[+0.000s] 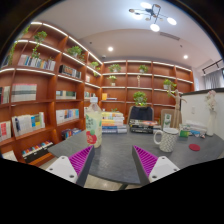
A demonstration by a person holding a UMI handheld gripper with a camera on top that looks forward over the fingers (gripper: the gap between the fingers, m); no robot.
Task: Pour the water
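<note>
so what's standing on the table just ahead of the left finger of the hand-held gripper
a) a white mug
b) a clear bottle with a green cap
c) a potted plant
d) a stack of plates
b: a clear bottle with a green cap stands just beyond the left finger of the hand-held gripper, while the white mug sits off to the right.

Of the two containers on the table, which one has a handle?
The white mug, standing beyond the right finger, has a handle on its side. The clear bottle beyond the left finger is taller and has none.
</note>
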